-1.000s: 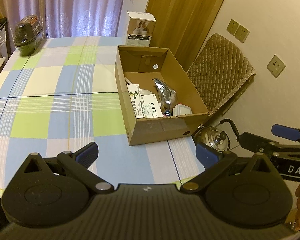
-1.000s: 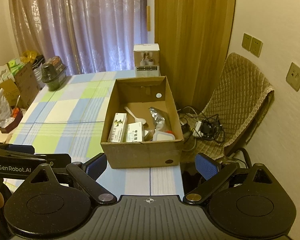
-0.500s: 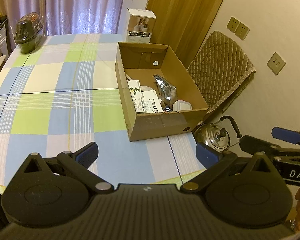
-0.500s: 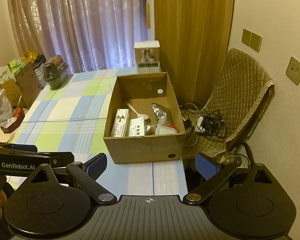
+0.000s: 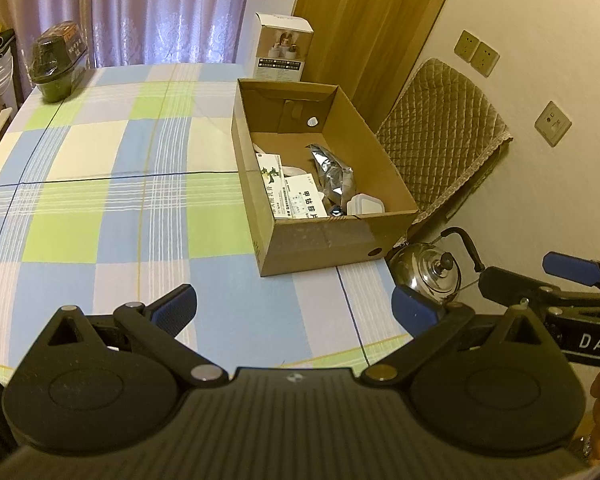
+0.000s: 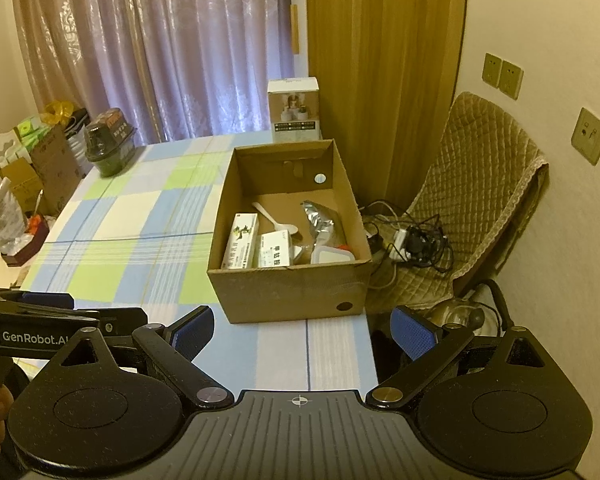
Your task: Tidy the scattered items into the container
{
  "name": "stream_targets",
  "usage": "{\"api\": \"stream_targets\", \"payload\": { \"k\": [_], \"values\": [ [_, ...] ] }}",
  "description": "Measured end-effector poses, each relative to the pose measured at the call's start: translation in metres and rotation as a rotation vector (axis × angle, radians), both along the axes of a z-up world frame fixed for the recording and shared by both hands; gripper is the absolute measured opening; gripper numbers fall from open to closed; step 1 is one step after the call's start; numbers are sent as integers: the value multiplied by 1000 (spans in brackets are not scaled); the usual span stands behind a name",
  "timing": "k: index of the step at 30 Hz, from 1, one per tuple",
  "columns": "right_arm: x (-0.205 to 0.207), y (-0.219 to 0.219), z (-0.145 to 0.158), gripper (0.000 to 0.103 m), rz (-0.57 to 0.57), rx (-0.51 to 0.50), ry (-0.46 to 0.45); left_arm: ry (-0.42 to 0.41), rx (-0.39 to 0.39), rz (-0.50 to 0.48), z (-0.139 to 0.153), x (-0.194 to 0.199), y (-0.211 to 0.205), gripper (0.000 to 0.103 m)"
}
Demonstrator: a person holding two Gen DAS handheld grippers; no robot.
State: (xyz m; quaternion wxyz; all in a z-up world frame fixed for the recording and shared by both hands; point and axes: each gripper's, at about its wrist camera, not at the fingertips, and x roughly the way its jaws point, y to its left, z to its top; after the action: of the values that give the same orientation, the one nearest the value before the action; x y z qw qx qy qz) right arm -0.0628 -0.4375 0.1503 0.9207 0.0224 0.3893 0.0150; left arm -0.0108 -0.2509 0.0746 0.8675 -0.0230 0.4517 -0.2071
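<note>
left wrist view first: my left tongs (image 5: 294, 306) hang spread wide over the near edge of the checked surface (image 5: 100, 184), nothing between the blue pads. cardboard box (image 5: 324, 240) sits ahead toward the right edge of the surface, open at the top. inside i see a green-printed carton (image 5: 270, 178) along the left wall, a white medicine box (image 5: 306, 200) beside it, a silver foil pouch (image 5: 332, 170) further right and a small white lidded tub (image 5: 364, 205) near the front wall. a steel kettle (image 5: 430, 270) stands below the surface, just past the box's near right corner. my right tongs (image 5: 572, 276) come in from the right edge of the frame. a dark green container (image 5: 56, 66) rests at the far left corner, and a white product box (image 5: 284, 46) stands behind the cardboard box.

right wrist view: my right tongs (image 6: 302, 330) are likewise wide apart and hold nothing, hovering over the near edge of the surface (image 6: 140, 232). the cardboard box (image 6: 292, 292) is straight ahead, and here a white plastic spoon (image 6: 274, 218) shows inside it too, behind the cartons. the left tongs (image 6: 48, 308) show at the lower left. a quilted chair (image 6: 476, 200) with tangled cables on its seat stands to the right of the box.
</note>
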Motion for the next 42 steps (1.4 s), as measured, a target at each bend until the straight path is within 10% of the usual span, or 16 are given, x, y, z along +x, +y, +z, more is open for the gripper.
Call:
{"api": "stream_targets", "payload": {
  "k": [42],
  "values": [
    [3,15,-7,100,15,-30,44,22,-8,27,-12,-2,12,102]
  ]
}}
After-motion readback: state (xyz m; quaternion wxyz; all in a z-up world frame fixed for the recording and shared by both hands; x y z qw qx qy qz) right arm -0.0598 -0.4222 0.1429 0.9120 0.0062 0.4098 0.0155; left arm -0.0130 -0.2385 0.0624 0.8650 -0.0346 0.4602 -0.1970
